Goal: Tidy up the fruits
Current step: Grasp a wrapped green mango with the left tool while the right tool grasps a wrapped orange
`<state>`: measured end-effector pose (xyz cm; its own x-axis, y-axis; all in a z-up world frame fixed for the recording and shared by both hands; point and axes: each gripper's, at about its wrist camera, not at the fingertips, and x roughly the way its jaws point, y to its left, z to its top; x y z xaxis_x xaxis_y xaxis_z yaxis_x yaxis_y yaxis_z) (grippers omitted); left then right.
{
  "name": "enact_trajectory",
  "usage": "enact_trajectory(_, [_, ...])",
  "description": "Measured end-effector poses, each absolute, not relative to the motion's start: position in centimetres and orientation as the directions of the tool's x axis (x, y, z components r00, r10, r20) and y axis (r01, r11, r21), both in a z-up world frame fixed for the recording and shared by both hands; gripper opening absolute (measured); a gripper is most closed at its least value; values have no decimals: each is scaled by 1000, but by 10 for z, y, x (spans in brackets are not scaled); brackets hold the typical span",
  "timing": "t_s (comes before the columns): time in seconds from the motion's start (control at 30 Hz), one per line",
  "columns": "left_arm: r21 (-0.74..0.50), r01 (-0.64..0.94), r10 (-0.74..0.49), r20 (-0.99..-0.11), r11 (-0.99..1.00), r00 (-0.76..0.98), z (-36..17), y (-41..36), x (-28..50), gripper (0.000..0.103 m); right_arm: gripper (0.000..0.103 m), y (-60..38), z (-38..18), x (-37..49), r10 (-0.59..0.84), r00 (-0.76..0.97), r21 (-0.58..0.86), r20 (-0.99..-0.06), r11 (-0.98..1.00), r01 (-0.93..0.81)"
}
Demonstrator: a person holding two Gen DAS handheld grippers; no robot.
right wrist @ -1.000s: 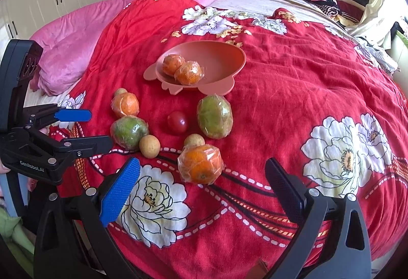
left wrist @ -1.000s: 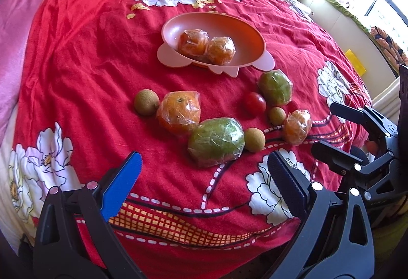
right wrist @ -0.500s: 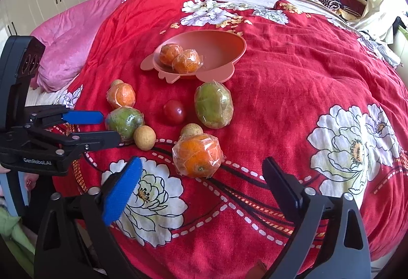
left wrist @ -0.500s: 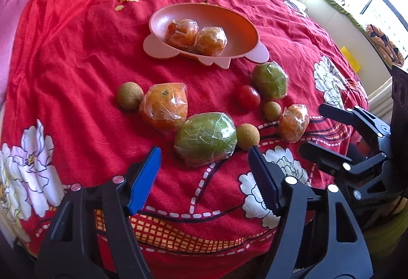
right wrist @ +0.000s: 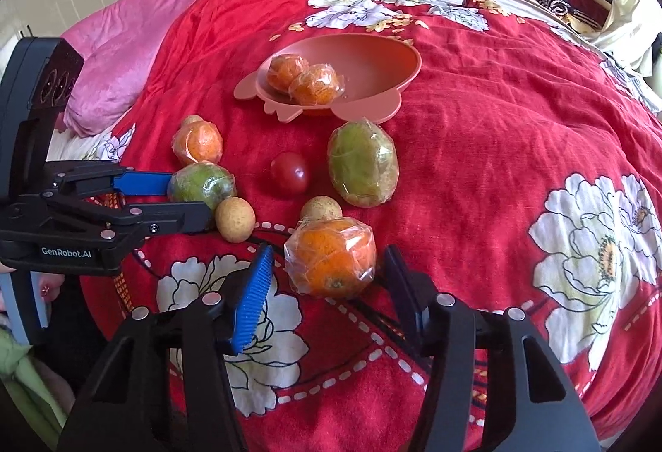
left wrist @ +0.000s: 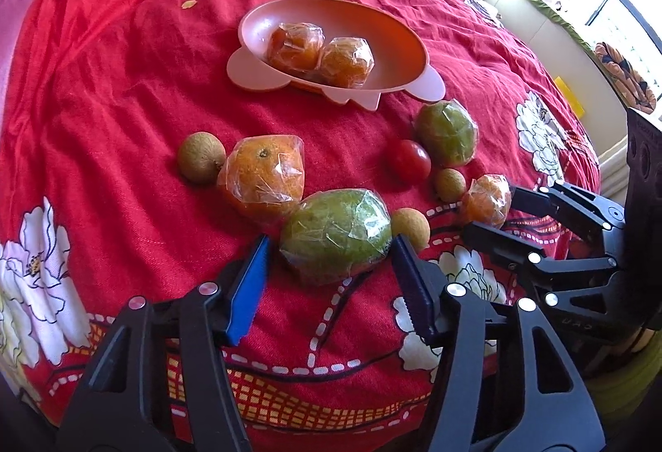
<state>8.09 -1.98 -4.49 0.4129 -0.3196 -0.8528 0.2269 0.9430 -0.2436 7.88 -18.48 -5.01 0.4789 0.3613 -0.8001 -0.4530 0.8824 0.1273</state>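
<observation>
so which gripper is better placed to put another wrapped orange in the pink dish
Right. The right gripper has been closing around a wrapped orange that sits between its pads. The left gripper brackets a green fruit instead. The dish lies straight ahead.

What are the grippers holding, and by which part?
Nothing yet. Both have just been closing: the left gripper straddles the wrapped green fruit, the right gripper the wrapped orange, pads short of both.
</observation>
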Motion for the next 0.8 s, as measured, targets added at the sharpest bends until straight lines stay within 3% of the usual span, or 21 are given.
enact_trajectory(0.17, [-263,227,-337,-850,938,405,-47,-21,86,47,45,-187,-53,83,365,480,135,-798,884,-448])
enact_trajectory(0.8, [-298,218,-365,-835,929,411,-47,-19,93,46,43,-192,-48,82,398,472,178,-787,879,-443])
